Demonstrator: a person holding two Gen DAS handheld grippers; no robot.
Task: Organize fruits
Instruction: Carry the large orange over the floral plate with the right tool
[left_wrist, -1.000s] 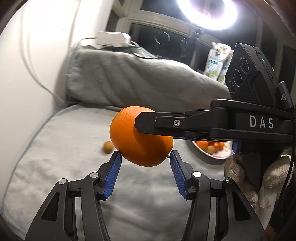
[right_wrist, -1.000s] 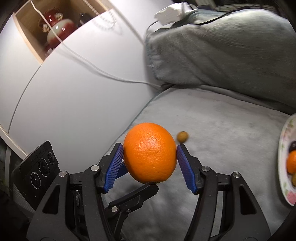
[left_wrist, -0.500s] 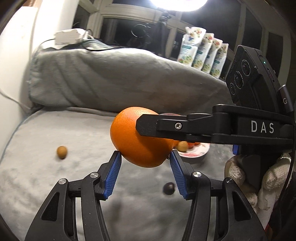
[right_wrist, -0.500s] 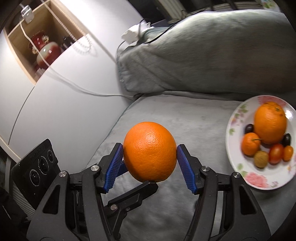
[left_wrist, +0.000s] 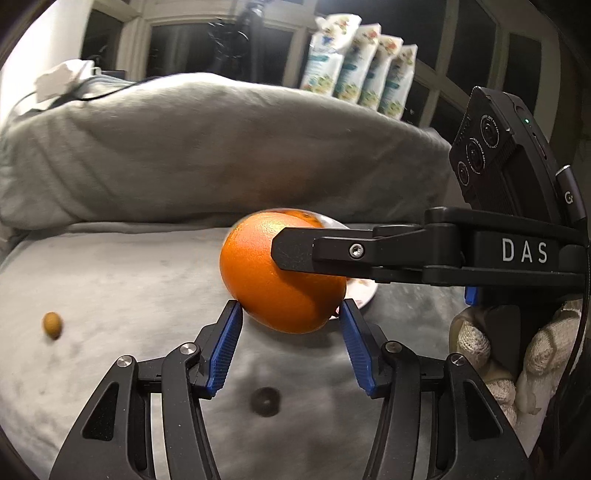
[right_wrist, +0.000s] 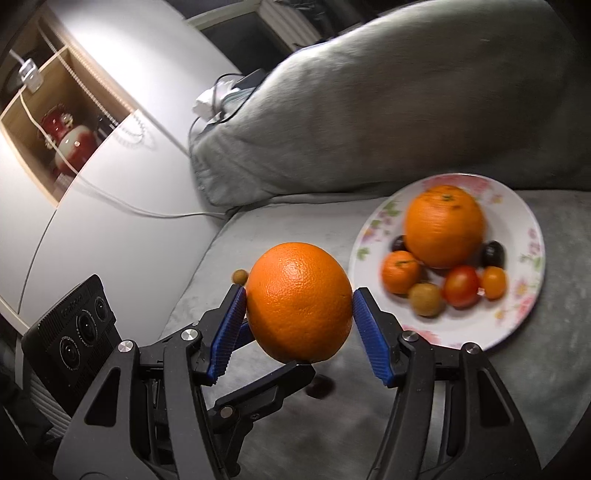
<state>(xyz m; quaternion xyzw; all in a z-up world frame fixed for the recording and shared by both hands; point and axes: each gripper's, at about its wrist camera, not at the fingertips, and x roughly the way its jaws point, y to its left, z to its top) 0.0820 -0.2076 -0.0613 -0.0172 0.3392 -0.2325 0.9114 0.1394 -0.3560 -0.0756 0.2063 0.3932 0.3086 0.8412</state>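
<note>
"Three fruits are not on the plate yet, then?"

"Three, going left to right; a small brown fruit lies loose on the grey blanket, well apart from everything; a dark fruit lies on the blanket below my tongs; the orange is up in the air, just left of the plate."

"Who has the orange?"

"Both of mine, crosswise; my left tongs are about half open with the pads against its lower sides; my right tongs are about half open too, pressed on its flanks."

"And on the plate?"

"Seven, I think, though it's blurred: a big orange, a mandarin, a tomato and four small ones; I judge the job over half done, with this orange to set down and two strays to fetch."
</note>
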